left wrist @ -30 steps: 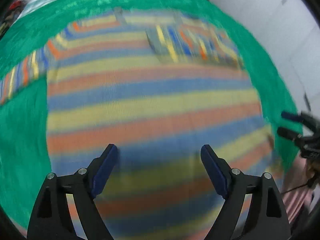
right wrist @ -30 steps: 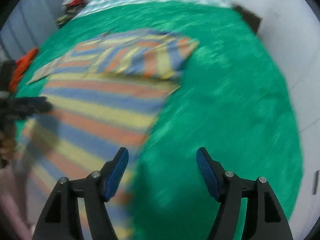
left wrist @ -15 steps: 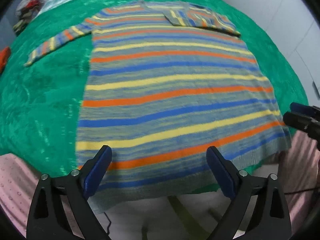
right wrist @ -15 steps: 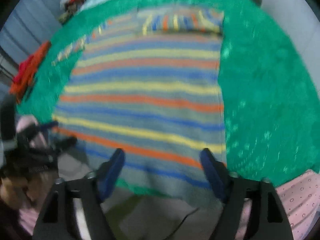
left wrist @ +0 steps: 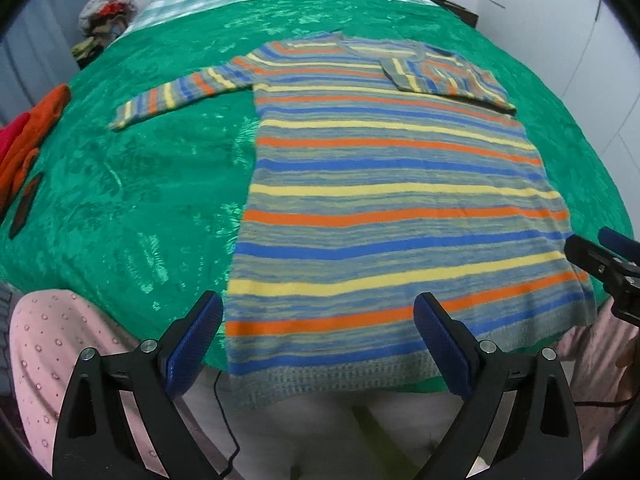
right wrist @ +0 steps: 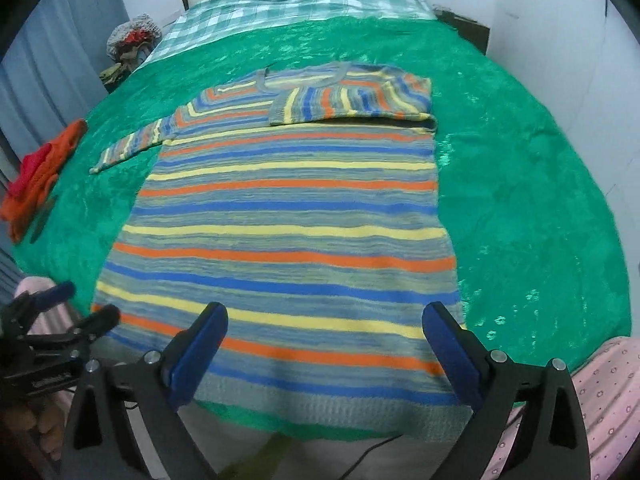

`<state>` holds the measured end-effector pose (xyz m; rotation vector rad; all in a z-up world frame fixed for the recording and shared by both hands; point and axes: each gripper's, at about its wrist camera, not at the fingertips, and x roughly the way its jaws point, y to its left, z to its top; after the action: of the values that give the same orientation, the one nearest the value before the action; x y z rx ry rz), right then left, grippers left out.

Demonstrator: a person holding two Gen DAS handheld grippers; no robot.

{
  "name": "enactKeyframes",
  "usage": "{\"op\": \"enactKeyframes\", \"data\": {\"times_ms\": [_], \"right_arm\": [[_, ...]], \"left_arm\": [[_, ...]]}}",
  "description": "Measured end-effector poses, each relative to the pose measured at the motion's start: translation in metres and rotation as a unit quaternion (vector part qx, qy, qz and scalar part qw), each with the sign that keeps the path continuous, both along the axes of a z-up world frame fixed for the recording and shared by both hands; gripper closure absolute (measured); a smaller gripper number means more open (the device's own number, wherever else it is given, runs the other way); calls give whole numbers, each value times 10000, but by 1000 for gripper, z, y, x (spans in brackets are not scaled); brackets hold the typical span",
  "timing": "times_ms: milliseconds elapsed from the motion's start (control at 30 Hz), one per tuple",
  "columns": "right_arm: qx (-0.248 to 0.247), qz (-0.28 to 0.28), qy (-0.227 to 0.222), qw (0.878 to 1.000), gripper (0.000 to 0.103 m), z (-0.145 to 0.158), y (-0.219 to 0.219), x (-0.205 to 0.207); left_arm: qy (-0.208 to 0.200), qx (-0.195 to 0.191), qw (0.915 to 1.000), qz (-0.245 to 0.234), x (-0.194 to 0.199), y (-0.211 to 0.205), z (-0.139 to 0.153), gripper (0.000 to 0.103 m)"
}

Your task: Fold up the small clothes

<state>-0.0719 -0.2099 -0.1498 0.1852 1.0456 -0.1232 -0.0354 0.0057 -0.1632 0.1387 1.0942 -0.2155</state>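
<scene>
Sweater time: the long knitted sweater striped in blue, yellow, orange and grey lies flat on the green velvety bedspread, neckline at the far end, ribbed hem draped over the near edge of the bed. Its long axis runs straight away from both tools, near to far. The right sleeve is already folded across the chest; the left sleeve sticks out to the left on the bedspread, still to be folded.

Left gripper hangs over the hem's left half, blue pads spread wide, nothing between them. Right gripper sits over the hem's right half, its jaws opening, also with nothing pinched; cloth lies beneath, not gripped.

That outstretched sleeve lies far and left, so the left gripper looks the nearer one for it, with a long reach up the sweater's left side.
</scene>
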Motion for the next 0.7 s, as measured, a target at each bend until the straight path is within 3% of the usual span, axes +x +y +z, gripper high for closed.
{"op": "enactKeyframes", "data": {"times_ms": [700], "right_arm": [[-207,-8,-82,9998,5,-5,-1,-2]], "left_arm": [[-92,195,9998,39,0,0,-1,6]]}}
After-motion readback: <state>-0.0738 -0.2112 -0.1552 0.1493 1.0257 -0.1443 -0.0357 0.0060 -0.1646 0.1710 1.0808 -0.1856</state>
